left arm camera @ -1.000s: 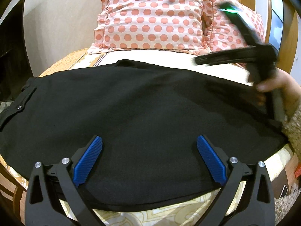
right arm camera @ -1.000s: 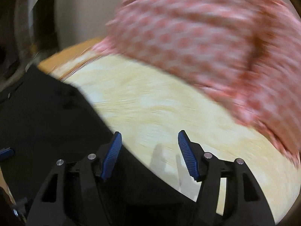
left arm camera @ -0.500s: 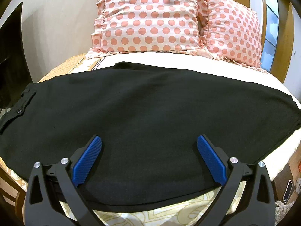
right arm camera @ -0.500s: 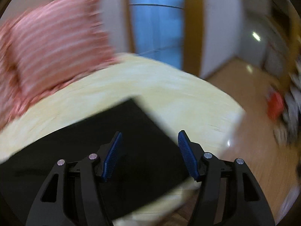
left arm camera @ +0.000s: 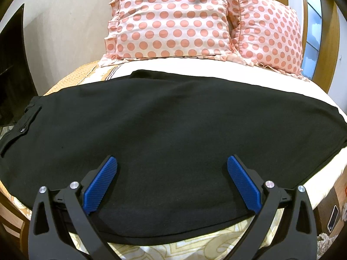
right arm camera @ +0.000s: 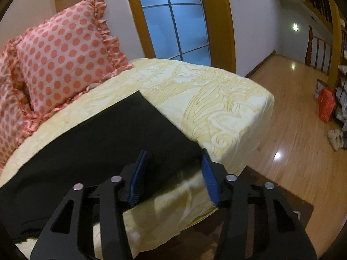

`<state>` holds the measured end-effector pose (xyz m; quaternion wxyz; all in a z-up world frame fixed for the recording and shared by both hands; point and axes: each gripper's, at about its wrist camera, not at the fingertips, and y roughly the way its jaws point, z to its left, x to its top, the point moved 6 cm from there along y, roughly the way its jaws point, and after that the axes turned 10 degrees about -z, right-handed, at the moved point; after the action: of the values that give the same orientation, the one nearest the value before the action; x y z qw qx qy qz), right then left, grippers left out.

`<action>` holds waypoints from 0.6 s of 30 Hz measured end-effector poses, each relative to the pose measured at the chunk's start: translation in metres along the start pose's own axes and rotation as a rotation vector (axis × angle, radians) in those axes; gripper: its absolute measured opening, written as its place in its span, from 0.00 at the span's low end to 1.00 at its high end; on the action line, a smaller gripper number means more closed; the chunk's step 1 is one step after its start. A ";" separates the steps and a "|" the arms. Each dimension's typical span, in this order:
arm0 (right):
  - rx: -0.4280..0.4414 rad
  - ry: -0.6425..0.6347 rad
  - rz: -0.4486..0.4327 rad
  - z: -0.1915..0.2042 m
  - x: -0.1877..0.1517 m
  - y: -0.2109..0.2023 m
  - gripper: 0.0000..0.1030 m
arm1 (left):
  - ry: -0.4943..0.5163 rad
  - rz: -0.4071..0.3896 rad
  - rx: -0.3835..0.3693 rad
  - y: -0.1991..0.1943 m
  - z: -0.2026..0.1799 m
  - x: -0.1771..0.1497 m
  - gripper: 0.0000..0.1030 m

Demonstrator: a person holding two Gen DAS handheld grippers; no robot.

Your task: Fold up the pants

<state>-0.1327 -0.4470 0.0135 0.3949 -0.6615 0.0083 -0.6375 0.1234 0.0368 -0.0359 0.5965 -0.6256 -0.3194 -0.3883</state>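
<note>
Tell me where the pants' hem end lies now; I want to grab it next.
In the right wrist view, the hem of the pants lies on the bed near its window-side edge, just ahead of the open right gripper.

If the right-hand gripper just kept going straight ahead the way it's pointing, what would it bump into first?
Most likely the hem corner of the black pants, which lies between the open fingers of the right gripper on the bed. Depth is hard to judge.

Each black tool has ribbed blue pads and silver screws.
</note>
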 end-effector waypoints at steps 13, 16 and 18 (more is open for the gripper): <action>0.090 0.171 -0.042 0.006 -0.004 0.004 0.14 | -0.007 0.007 -0.005 0.002 0.000 -0.001 0.98; 0.123 0.210 -0.038 0.005 -0.003 0.010 0.06 | -0.026 0.007 -0.022 0.000 0.002 -0.001 0.98; 0.136 0.190 -0.064 0.011 0.003 0.005 0.05 | -0.039 0.007 -0.036 -0.002 0.003 -0.002 0.98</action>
<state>-0.1200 -0.4463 0.0144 0.4156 -0.5697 -0.0186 -0.7088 0.1216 0.0403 -0.0365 0.5802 -0.6447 -0.3219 -0.3796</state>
